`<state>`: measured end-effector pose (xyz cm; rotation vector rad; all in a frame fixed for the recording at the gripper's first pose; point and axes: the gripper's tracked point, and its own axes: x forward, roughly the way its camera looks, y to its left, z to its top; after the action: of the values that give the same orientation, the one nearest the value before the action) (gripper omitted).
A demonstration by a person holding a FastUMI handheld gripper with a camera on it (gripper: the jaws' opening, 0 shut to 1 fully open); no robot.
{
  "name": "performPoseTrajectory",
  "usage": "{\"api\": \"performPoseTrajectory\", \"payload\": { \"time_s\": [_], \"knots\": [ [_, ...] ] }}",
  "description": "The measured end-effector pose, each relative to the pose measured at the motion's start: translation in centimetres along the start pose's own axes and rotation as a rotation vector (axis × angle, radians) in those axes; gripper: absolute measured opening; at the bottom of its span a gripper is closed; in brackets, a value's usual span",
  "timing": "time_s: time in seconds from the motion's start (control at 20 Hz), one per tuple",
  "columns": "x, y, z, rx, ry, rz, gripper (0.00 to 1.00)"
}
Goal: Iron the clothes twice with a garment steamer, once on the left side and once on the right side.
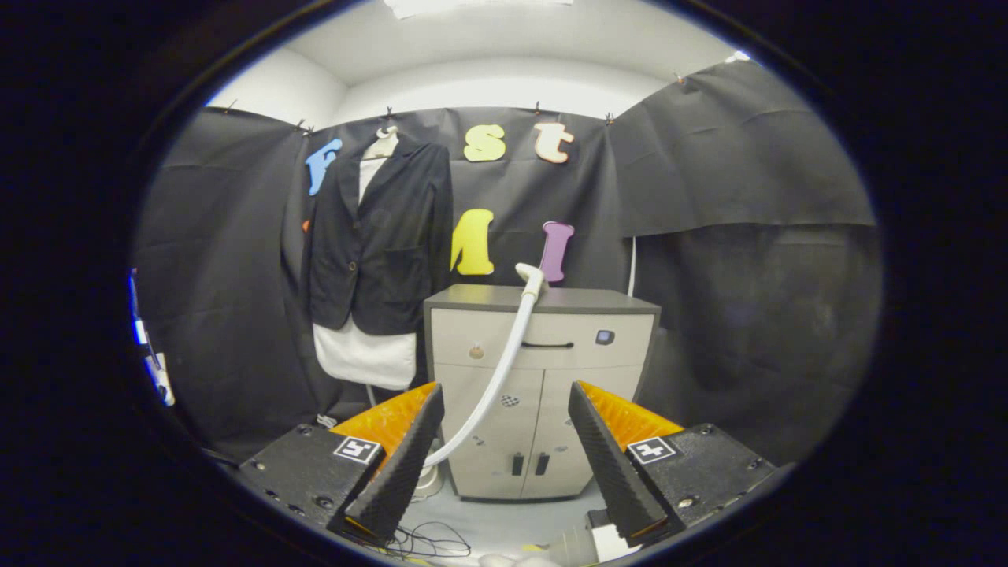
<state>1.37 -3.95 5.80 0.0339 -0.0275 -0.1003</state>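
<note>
Gripper view looks across the booth with the jaws [504,441] spread wide and holding nothing; both fingers show at 6 o'clock with clear space between them.

Beyond the fingers stands one cabinet [539,394], dead ahead at 12 o'clock from the jaws. One white steamer hose [504,370] rises from the floor near the left finger and curves up to the cabinet's top edge, where its end, seemingly the steamer head [531,277], rests. Whether it hooks on anything there I cannot tell.

One dark jacket [378,236] hangs over a white garment [366,356] on one hanger [386,142] against the booth wall, at about 10 o'clock from the jaws and just beside the cabinet's left side.

As a judgement, the task looks not yet begun: the steamer is ungrasped and well apart from the jacket, so both the left pass and the right pass remain. Picking up the steamer head would come first.

A tangle of thin cables [429,542] lies on the floor below the fingers.
</note>
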Motion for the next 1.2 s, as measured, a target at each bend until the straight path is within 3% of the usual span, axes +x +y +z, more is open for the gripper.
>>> {"api": "performPoseTrajectory", "payload": {
  "time_s": [0.35,0.75,1.2],
  "knots": [
    [6.7,-3.7,8.0,0.021,-0.026,-0.049,0.99],
    [21.0,-5.9,15.3,0.087,0.012,-0.033,0.99],
    [36.4,-5.5,17.5,0.018,0.127,0.033,0.99]
  ]
}}
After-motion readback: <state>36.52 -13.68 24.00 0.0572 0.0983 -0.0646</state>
